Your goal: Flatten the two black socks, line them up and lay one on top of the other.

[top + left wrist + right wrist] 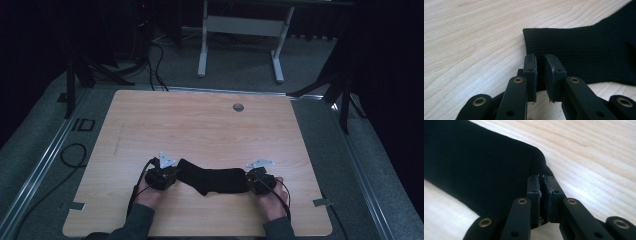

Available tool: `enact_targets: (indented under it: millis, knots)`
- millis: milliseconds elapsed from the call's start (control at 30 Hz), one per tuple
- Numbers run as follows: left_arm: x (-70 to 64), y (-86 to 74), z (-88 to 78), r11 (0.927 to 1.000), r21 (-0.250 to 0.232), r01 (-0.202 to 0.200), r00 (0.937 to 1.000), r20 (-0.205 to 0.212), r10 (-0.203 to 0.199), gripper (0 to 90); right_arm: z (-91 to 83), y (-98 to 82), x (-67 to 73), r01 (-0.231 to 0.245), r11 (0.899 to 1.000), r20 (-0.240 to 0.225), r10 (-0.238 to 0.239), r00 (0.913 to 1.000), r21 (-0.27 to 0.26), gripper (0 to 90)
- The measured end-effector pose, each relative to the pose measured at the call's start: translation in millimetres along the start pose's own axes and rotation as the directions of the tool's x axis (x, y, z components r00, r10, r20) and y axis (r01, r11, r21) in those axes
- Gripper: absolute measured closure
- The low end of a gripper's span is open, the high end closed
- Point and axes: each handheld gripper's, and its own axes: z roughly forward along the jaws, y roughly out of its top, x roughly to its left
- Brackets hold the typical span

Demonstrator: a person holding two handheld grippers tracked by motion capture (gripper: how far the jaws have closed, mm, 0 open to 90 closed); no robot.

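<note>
Sock (212, 181) lies flat on the table (200, 125), my left tool (541, 65) narrowly parted at its cuff, my right tool (541, 185) nearly closed on its toe edge.

Sock (584, 55): black knitted cloth, fine ribbing, matt. Bench (200, 125): pale wood-grain top, smooth, slight sheen. Left claw (540, 65) and right claw (543, 185): black matt plastic, brass-coloured metal rivets, rough-edged dark pads (531, 72).

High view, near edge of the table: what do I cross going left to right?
Left hand → left gripper → black sock → right gripper → right hand.
</note>
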Motion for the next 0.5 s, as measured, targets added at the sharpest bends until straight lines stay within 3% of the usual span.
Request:
enact_targets:
  millis: [333,400,500]
  knots:
    - [-0.8,0.4,0.2,1.0000,-0.001,0.002,1.0000,0.002,-0.002,79.1,0.0,3.8,-13.2,-0.038,0.999,0.005,0.038,0.9993,-0.028,69.8]
    - [-0.4,0.4,0.2,1.0000,-0.003,0.004,1.0000,0.003,-0.004,78.7,-5.8,5.0,-16.5,-0.046,0.998,-0.053,0.043,0.9976,-0.047,62.3]
    - [0.1,0.3,0.3,1.0000,-0.003,0.008,1.0000,0.004,-0.008,78.0,-14.8,7.1,-20.3,-0.060,0.994,-0.101,0.051,0.9936,-0.089,57.8]
